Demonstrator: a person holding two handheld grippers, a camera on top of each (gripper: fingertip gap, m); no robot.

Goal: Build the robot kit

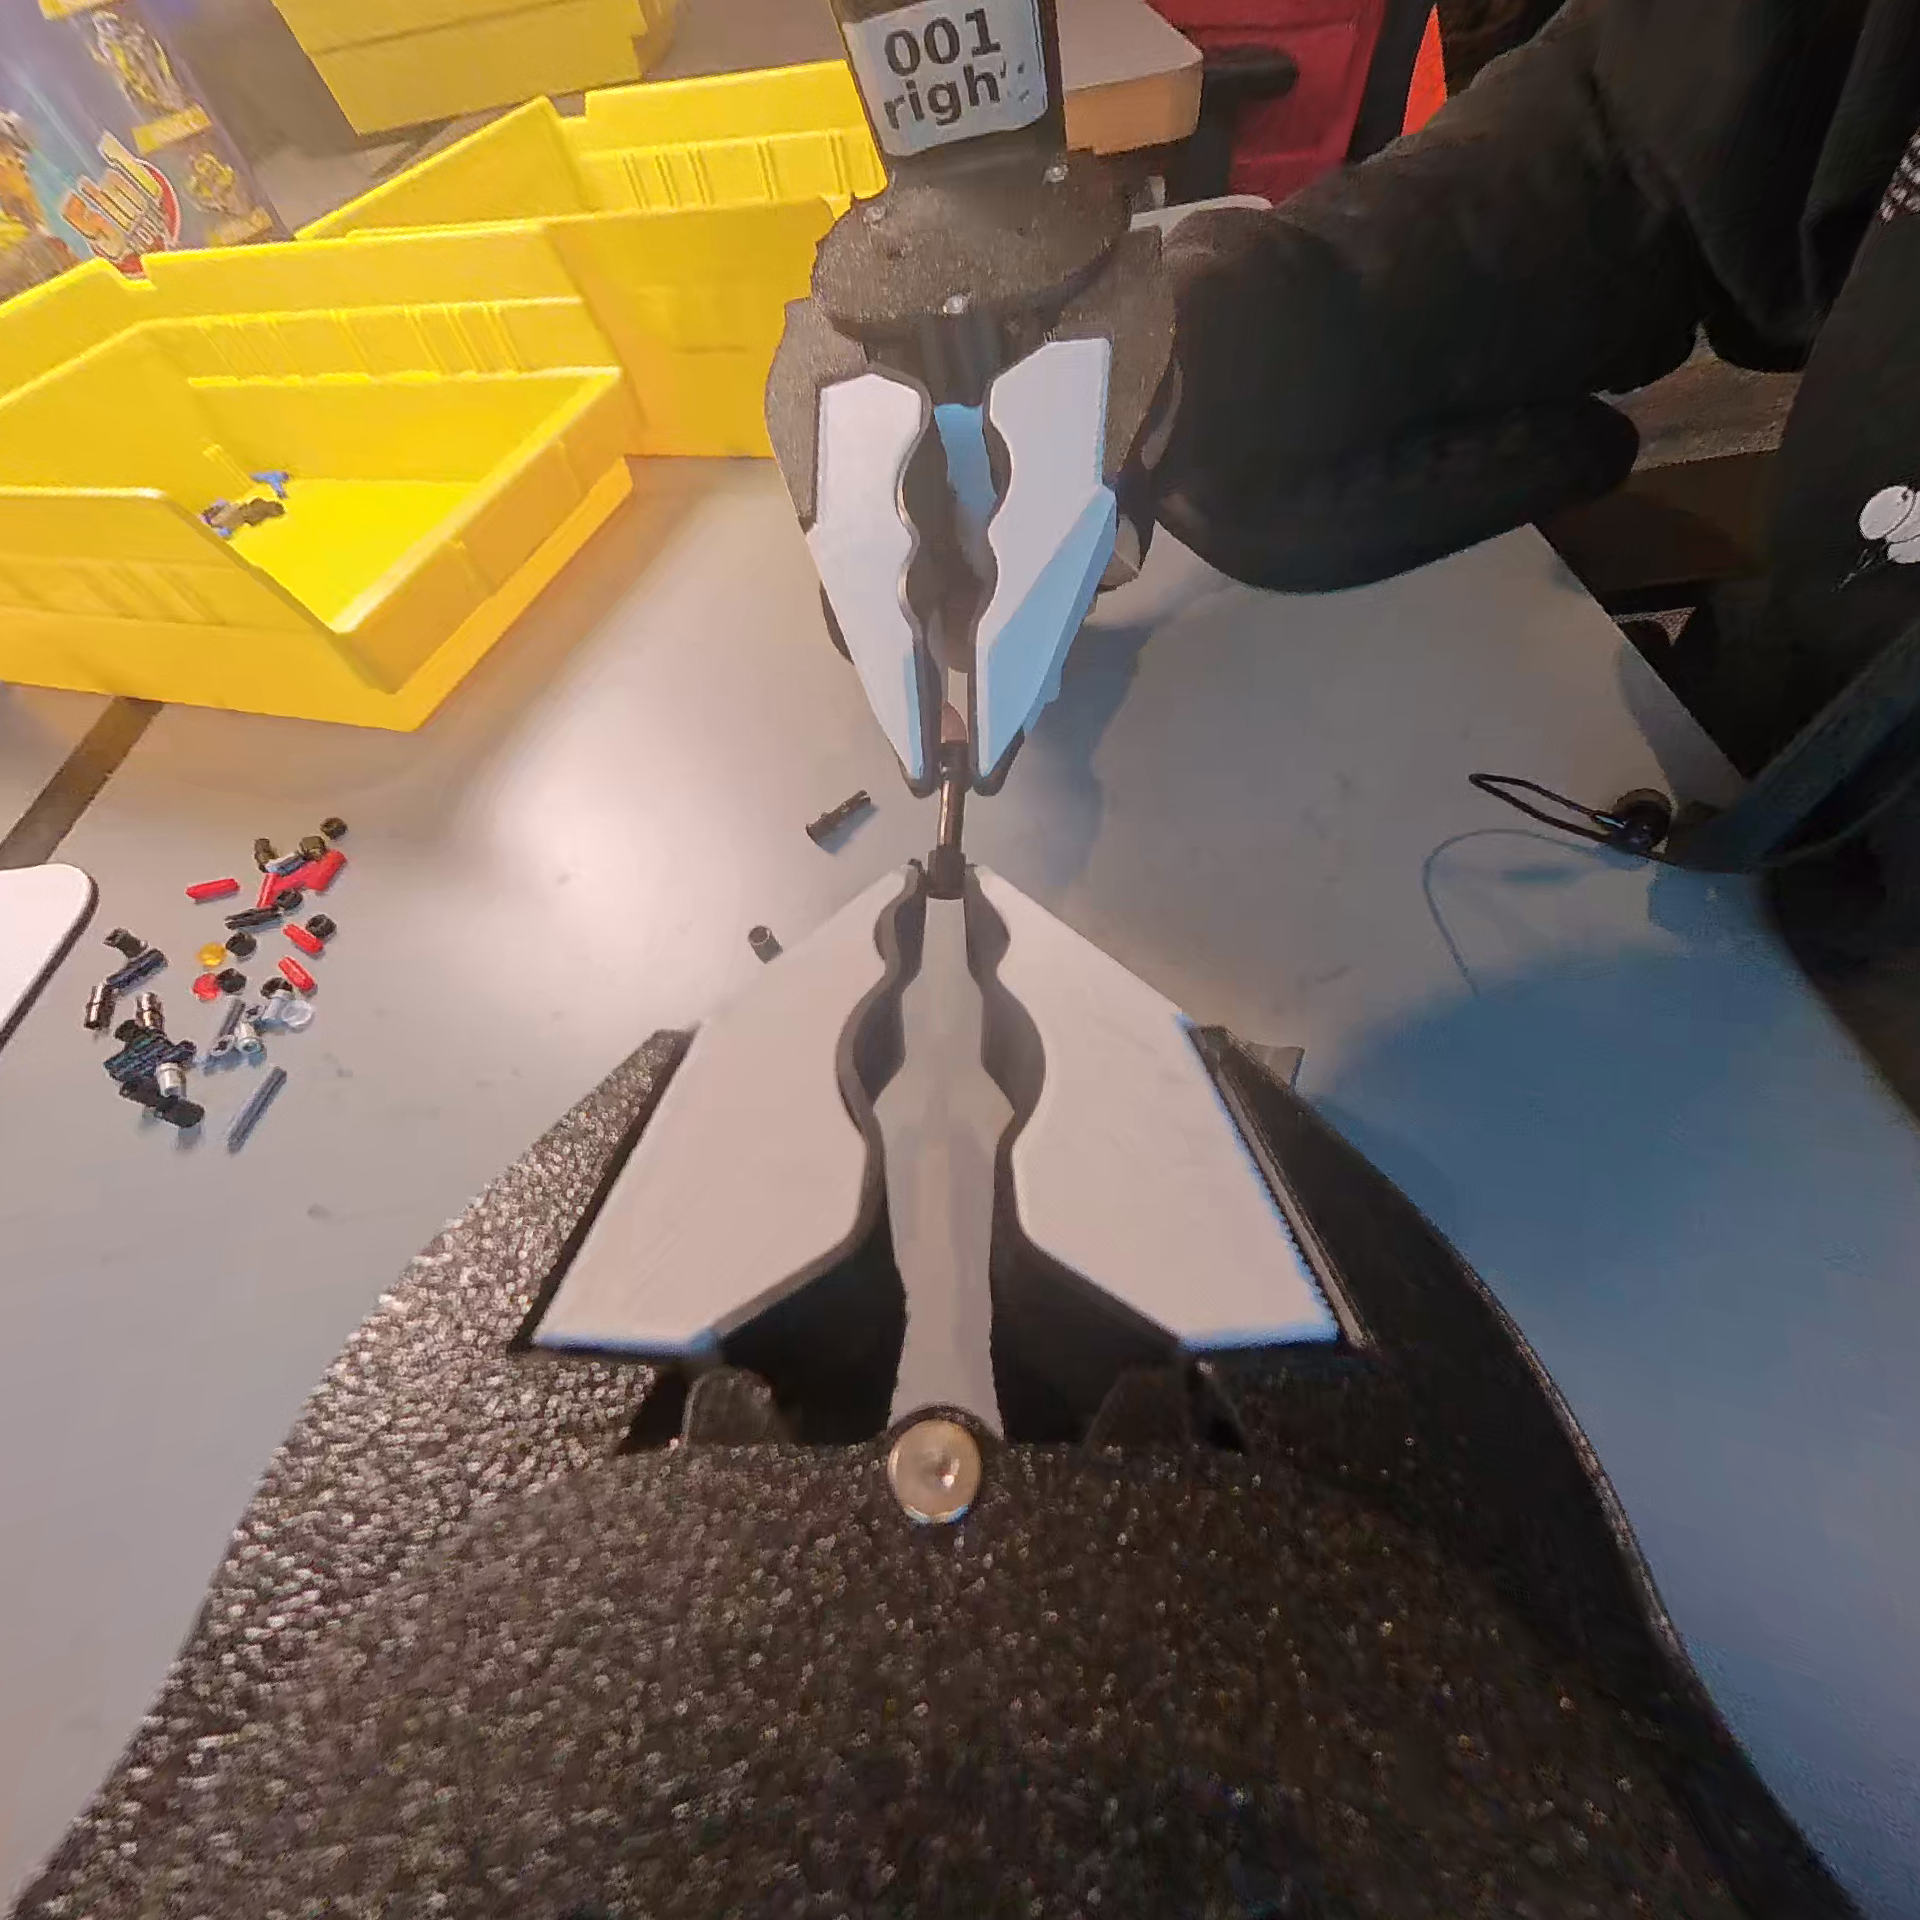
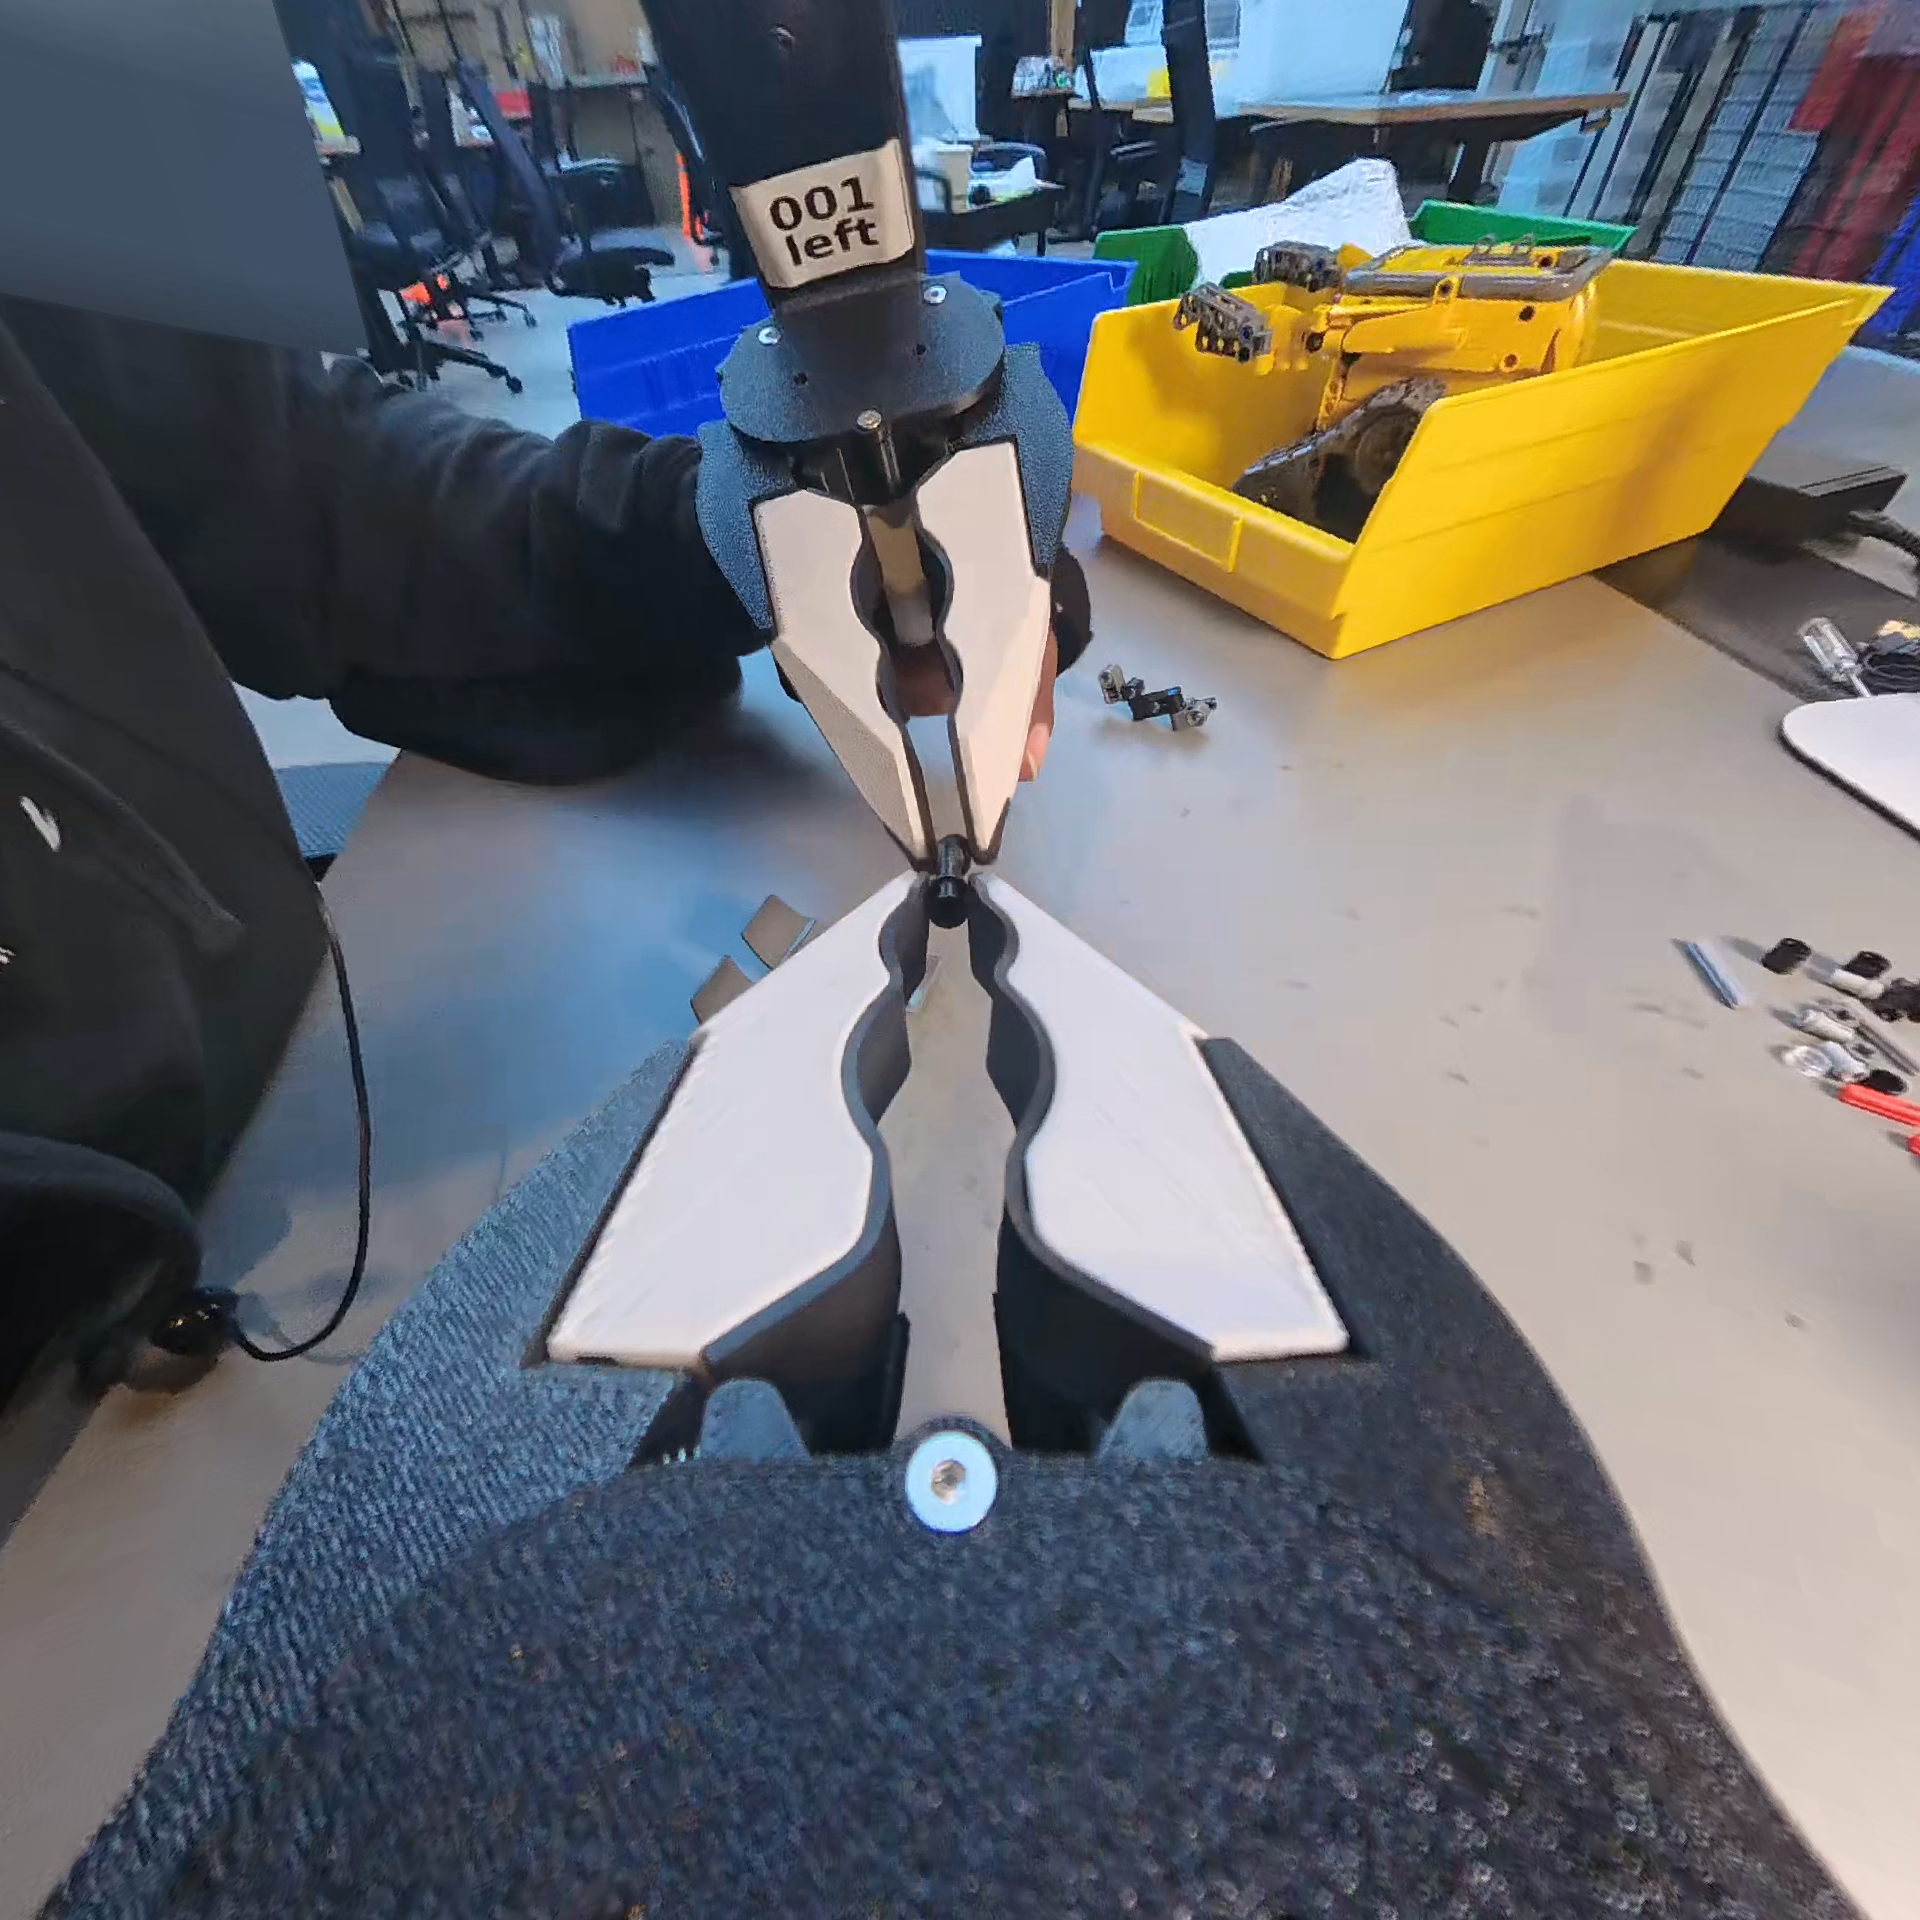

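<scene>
Above the grey table (image 1: 623,727), the two grippers meet tip to tip over one small black pin (image 1: 948,831). In the left wrist view, going left to right: a white pad's (image 1: 36,935) corner at the edge, then a scatter of small black, red and grey parts (image 1: 208,987), too many and too small to count. Behind them stand yellow bins (image 1: 312,468), at least three; the nearest holds a few small pieces. Two loose black pins lie on the table just left of the fingertips. In the middle, the left gripper (image 1: 945,881) is narrowed to a slit, its tips pinching the lower end of the pin. The right gripper (image 1: 951,774), held by a black-gloved hand (image 1: 1351,416), pinches the upper end, equally narrow. A thin black cable (image 1: 1558,810) lies to the right.

In the right wrist view, a black sleeve (image 2: 468,582) fills the left. Then one blue bin (image 2: 665,343), one small grey-and-black assembly (image 2: 1158,701) on the table, and one yellow bin (image 2: 1455,499) holding a yellow tracked model (image 2: 1403,332), with one green bin (image 2: 1507,223) behind. More small parts (image 2: 1839,1018) lie at far right.
</scene>
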